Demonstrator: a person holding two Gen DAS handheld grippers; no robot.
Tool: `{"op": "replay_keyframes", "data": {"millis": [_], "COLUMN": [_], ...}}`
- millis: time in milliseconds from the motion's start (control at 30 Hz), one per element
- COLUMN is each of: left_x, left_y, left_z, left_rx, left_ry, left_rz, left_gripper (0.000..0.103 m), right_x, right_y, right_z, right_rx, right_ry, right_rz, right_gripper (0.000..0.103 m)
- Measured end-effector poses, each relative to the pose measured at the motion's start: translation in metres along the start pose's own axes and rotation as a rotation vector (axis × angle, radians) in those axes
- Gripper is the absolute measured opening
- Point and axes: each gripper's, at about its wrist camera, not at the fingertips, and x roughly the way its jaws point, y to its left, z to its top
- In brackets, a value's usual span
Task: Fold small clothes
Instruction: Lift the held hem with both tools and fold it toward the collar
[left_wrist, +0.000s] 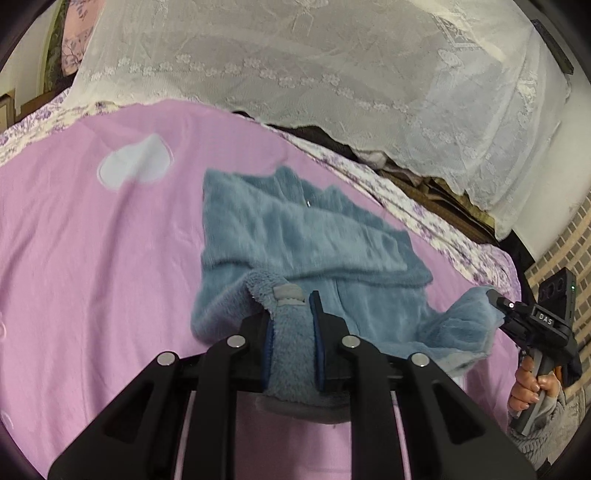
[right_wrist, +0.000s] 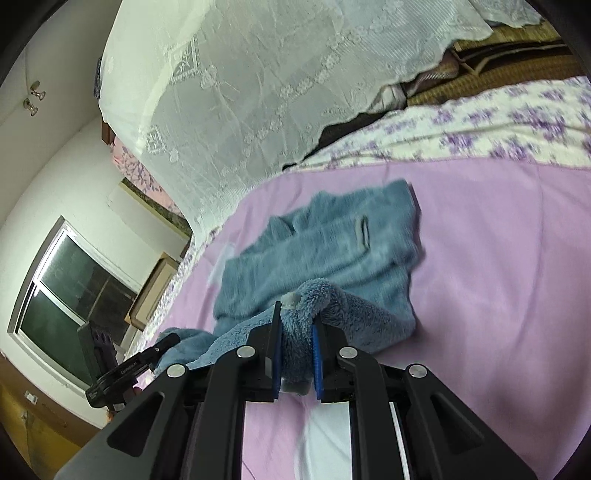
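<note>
Both claws pinch the near hem of a blue fleece jacket (left_wrist: 306, 229) and hold it raised off the pink bedsheet (left_wrist: 92, 240): left claw (left_wrist: 291, 314) clamped on 1 corner, right claw (right_wrist: 297, 325) on the other. The sleeves appear folded in already; the bottom-to-collar fold looks half made. The right claw's body reads "DAS"; other lettering is illegible.

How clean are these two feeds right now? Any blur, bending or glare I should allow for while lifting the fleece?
Left wrist view: blue fleece garment slightly motion-smeared, left tongs sharp, fisheye bends the bed edge. Right wrist view: garment more smeared, right tongs sharp, window dark, no glare, black corner vignette.
</note>
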Motion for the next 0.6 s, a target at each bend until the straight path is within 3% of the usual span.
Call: {"op": "replay_keyframes", "data": {"millis": [600], "left_x": [0.055], "left_y": [0.001], "left_z": [0.076], "left_rx": [-0.045], "left_ry": [-0.055], "left_rz": [0.028], "left_gripper": [0.015], "right_x": [0.060], "right_y": [0.000], "right_z": [0.067], "right_rx": [0.019], "right_ry": [-0.096], "right_rz": [-0.010], "right_gripper": [0.013]}}
